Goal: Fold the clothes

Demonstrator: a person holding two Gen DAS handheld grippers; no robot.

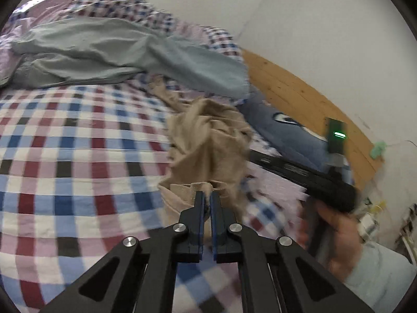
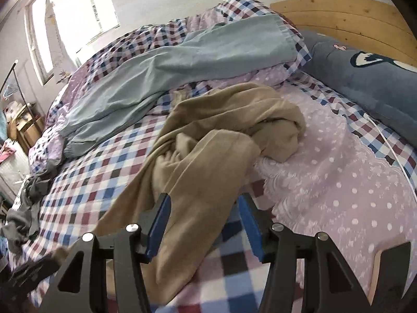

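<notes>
A crumpled tan garment [image 1: 208, 140] lies on the checked bedspread [image 1: 78, 151], and my left gripper [image 1: 207, 198] is shut on its near hem, lifting it into a bunch. In the right wrist view the same tan garment [image 2: 208, 143] sprawls across the bed, one long part running toward me between the blue pads. My right gripper [image 2: 204, 203] is open around that part, with the fingers apart on either side of it. The right gripper's black body [image 1: 312, 177] and the hand holding it show at the right of the left wrist view.
Light blue-grey trousers [image 2: 161, 73] lie across the rumpled checked duvet [image 2: 146, 36] at the far side. A blue plush pillow [image 2: 365, 78] rests against the wooden headboard [image 2: 351, 18]. A dark grey garment [image 2: 26, 203] hangs off the bed's left edge. A white cable [image 2: 391, 148] runs along the right.
</notes>
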